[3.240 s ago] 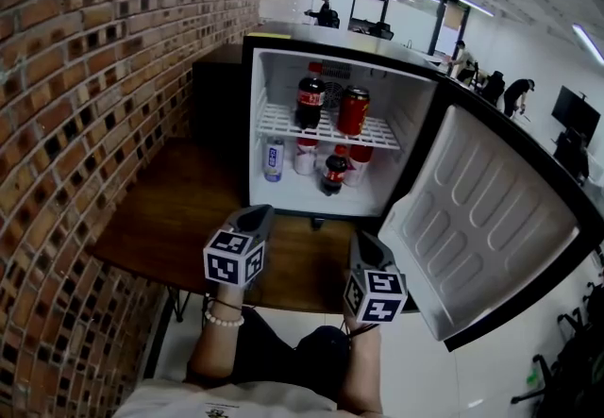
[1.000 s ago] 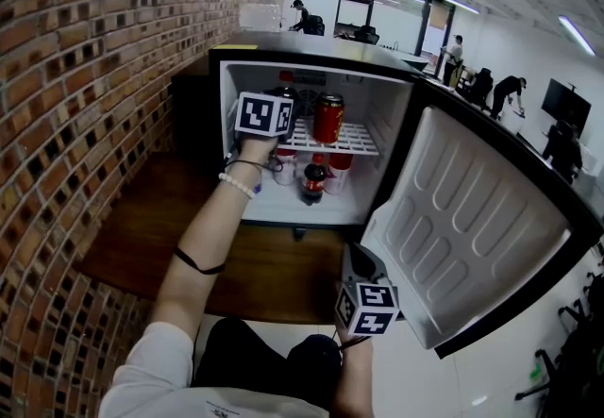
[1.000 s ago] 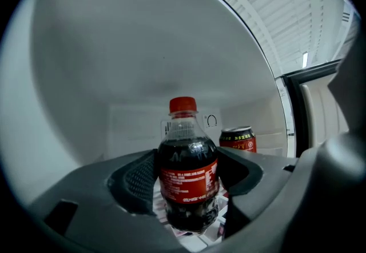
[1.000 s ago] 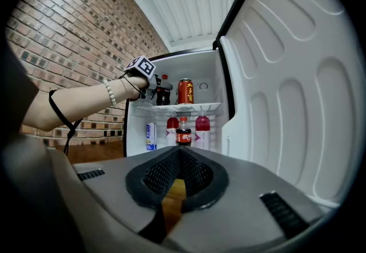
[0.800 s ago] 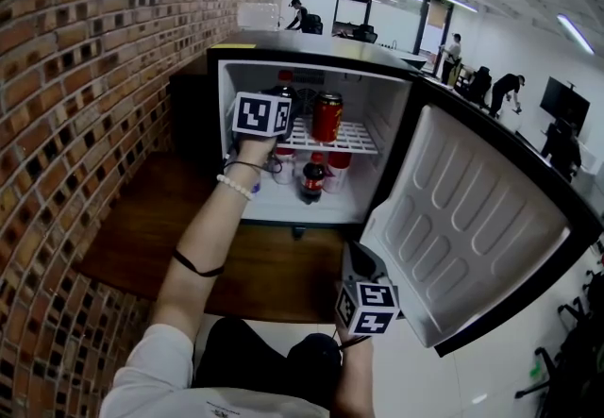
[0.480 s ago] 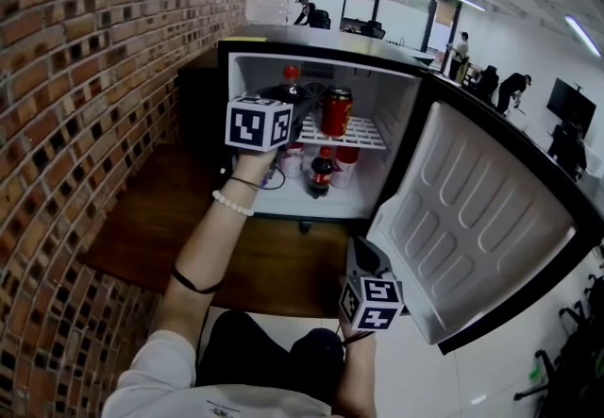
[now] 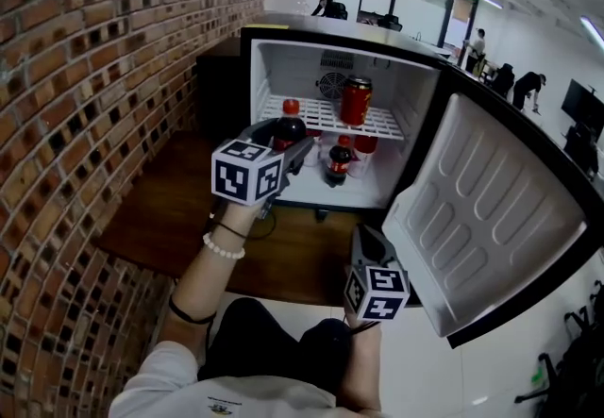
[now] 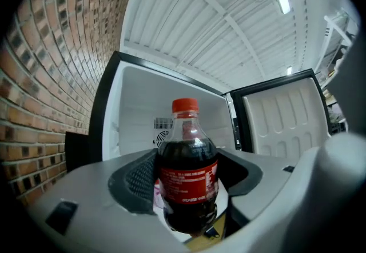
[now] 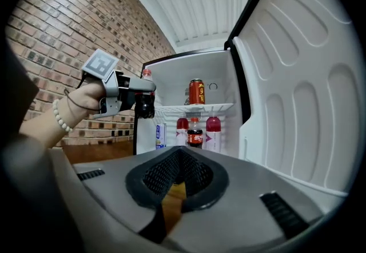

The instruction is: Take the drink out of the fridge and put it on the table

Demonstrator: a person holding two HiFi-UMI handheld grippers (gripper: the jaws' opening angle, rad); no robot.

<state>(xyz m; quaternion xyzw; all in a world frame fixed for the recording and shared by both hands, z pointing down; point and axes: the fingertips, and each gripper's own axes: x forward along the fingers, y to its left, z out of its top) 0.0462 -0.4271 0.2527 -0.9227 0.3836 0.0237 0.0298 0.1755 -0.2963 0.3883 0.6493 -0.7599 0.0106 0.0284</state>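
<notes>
A cola bottle (image 8: 189, 172) with a red cap and red label stands upright between the pads of my left gripper (image 8: 187, 192), which is shut on its body. In the head view this bottle (image 7: 288, 129) and the left gripper (image 7: 283, 150) hang in the air just outside the open fridge (image 7: 340, 48), in front of its left side and above the wooden table (image 7: 170, 209). The right gripper view shows the held bottle (image 9: 145, 103) at the left. My right gripper (image 7: 372, 246) stays low near the table's front edge, shut and empty.
A red can (image 7: 356, 101) stands on the fridge's wire shelf. A small cola bottle (image 7: 337, 164) and red drinks stand below it. The fridge door (image 7: 491, 218) is swung wide to the right. A brick wall (image 7: 85, 76) runs along the left. People stand far behind.
My left gripper has drawn back out of the fridge, towards me and lower, with the cola bottle in it. The right gripper has stayed where it was.
</notes>
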